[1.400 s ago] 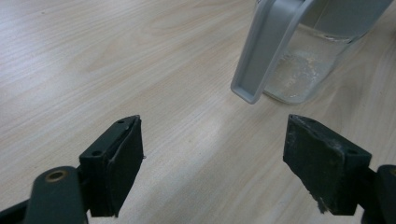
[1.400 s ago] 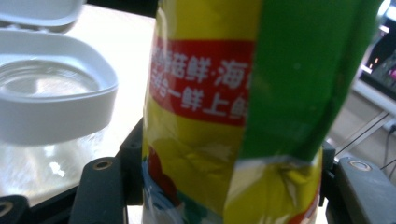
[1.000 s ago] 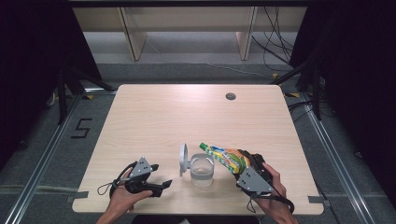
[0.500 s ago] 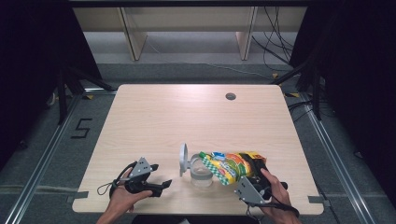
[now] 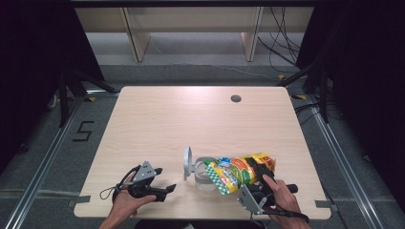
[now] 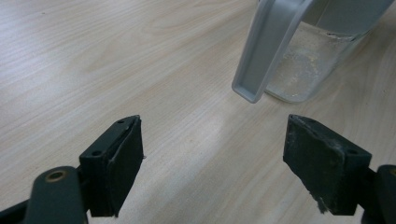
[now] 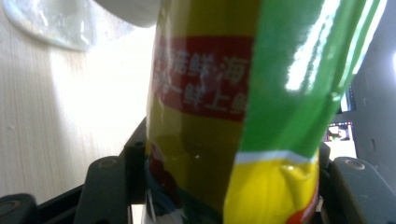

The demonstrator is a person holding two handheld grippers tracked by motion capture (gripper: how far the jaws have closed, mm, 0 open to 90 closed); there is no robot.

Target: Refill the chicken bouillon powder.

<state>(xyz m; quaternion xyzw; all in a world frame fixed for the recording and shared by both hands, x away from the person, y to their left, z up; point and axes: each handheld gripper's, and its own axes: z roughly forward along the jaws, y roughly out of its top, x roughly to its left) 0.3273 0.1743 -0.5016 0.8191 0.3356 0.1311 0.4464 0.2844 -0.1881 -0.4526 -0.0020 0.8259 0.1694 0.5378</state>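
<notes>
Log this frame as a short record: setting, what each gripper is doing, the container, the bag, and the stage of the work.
setting: light wooden table
left gripper: open, nothing between the jaws, resting near the table's front edge
right gripper: shut on the snack bag
snack bag: yellow and green, tipped sideways with one end over the jar's mouth
jar: clear, its grey hinged lid open
stage: bag tilted over the jar; no contents seen falling

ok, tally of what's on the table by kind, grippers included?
Grippers: 2, left gripper open and empty, right gripper shut on the bag
Snack bag: 1
Clear jar with its grey lid open: 1
Total: 4
</notes>
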